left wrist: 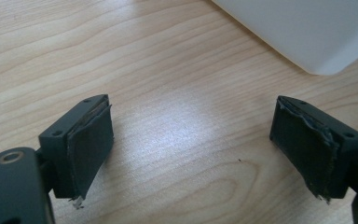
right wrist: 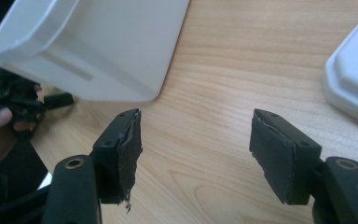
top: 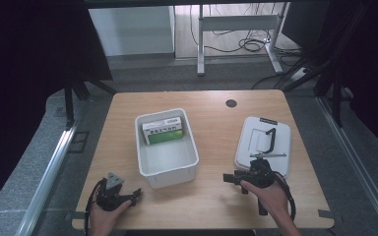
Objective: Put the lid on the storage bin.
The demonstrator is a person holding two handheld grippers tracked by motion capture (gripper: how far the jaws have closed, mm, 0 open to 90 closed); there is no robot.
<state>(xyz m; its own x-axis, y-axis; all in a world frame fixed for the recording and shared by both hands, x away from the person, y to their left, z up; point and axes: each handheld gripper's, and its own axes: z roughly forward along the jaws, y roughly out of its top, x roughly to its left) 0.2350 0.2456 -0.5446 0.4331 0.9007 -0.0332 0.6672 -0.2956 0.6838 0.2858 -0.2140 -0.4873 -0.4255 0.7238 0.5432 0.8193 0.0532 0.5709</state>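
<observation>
— Clamp work next, I reckon: the right tool (top: 232, 179), jaws spread with nothing between them, sits just short of the black C-clamp (top: 264, 142) lying on the white lid (top: 280, 129).

— And the left tool (top: 127, 198)?

— Released too, low over the bench (top: 211, 196). Best to grip the clamp's spine squarely. Count: one clamp, one lid, one white bin (top: 169, 173), one green box (top: 163, 131) inside.
</observation>
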